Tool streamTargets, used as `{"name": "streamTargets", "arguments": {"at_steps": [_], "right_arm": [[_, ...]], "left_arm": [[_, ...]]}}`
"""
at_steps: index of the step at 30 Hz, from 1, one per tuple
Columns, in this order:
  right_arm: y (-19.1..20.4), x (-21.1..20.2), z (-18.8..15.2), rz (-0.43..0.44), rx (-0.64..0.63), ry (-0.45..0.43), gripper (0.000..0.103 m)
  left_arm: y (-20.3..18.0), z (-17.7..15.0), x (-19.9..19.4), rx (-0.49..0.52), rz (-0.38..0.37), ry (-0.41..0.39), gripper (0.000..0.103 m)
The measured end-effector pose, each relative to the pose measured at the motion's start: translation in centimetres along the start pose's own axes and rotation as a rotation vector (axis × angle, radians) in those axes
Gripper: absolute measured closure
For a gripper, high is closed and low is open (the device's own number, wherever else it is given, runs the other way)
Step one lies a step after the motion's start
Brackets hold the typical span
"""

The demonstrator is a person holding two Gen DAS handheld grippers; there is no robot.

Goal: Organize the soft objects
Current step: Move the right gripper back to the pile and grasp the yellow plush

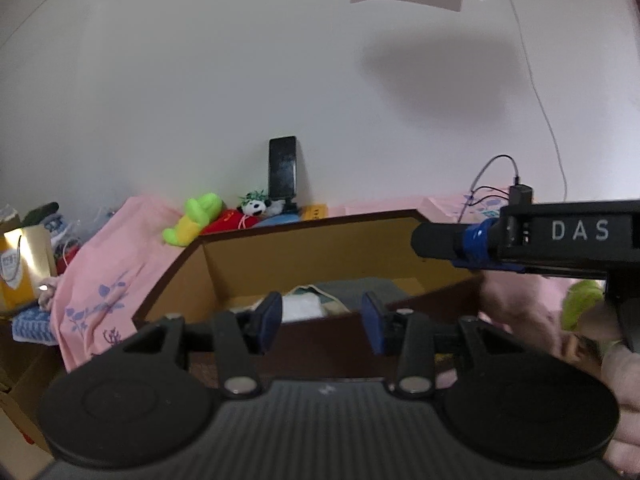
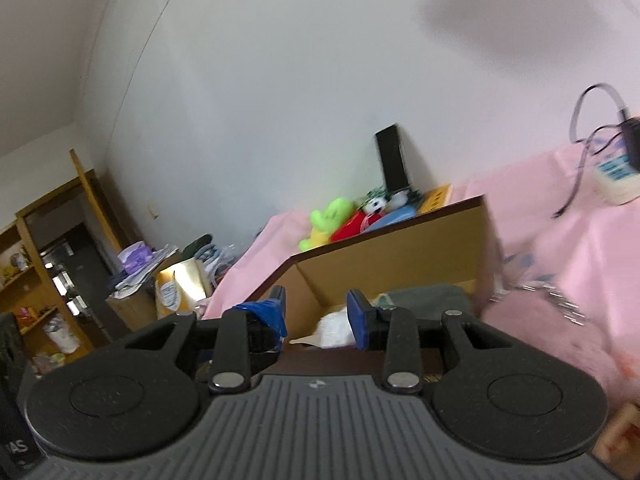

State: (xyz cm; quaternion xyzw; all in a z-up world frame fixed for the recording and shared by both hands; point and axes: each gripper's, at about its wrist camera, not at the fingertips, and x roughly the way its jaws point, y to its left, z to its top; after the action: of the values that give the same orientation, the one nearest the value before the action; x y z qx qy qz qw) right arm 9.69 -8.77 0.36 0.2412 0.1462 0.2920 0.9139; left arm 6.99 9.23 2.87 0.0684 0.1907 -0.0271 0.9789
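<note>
A: Plush toys, that's the game today — the green plush (image 1: 196,218) lies on the pink cloth (image 1: 100,276) at eleven o'clock from the left gripper (image 1: 322,318), right by the wall, with the panda plush (image 1: 254,206) just beside it.

B: And the cardboard box (image 1: 304,246) sits dead ahead at twelve, its far flap standing up and the near dark rim right under the fingers.

A: Left jaws stand apart, nothing between the blue pads, only a white cloth (image 1: 300,306) and grey fabric (image 1: 360,290) down inside the box beyond them.

B: Right gripper (image 2: 316,314) likewise: jaws parted, empty, pointing over the near rim.

A: Room to move? Bare wall above the flap, open air at twelve.

B: Tighter at three o'clock in the left view — the other gripper's black body crosses there, and something yellow-green, blurred, shows below it. Can't tell what that is.

A: Phone (image 1: 282,168) propped upright against the wall, behind the toys.
</note>
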Motion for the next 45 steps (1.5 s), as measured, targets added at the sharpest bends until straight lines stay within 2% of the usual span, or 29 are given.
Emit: {"name": "streamTargets", "arguments": {"at_steps": [9,16,24,26,30,34,37,41,45], "right_arm": [[-1.0,-6.4,-2.6,-0.135,0.040,-0.060,0.085],[-3.1,-10.7,-4.6,-0.194,0.089,-0.054,0.083],[-6.1,-14.1,-6.5,-0.262,0.108,-0.058,0.083],[-7.4,-14.8,-6.8,-0.280,0.123,-0.061,0.083],[-10.0,-16.0,-7.6,-0.307,0.172,-0.049,0.083],[-12.8,-16.8,-8.2,-0.346,0.224,-0.042,0.081],[-14.5,-17.0,-8.4,-0.309,0.300,-0.043,0.081],[-15.0,-16.7,-8.5,-0.230,0.335,-0.037,0.081],[-14.9,-15.9,-8.5,-0.230,0.315,-0.019,0.080]], "left_arm": [[-4.7,-1.7,-3.8,0.014,-0.013,0.025,0.061],[-7.6,-3.3,-4.8,0.002,-0.074,0.045,0.061],[-9.7,-5.9,-4.4,-0.064,-0.179,0.090,0.062],[-10.1,-6.6,-4.3,-0.077,-0.215,0.104,0.062],[-11.0,-7.7,-4.2,-0.083,-0.360,0.106,0.062],[-13.0,-8.1,-3.7,-0.063,-0.475,0.097,0.062],[-14.8,-8.4,-3.3,-0.028,-0.561,0.072,0.059],[-16.3,-8.6,-2.0,0.012,-0.563,0.080,0.058],[-16.5,-8.6,-0.1,-0.028,-0.591,0.122,0.058]]}}
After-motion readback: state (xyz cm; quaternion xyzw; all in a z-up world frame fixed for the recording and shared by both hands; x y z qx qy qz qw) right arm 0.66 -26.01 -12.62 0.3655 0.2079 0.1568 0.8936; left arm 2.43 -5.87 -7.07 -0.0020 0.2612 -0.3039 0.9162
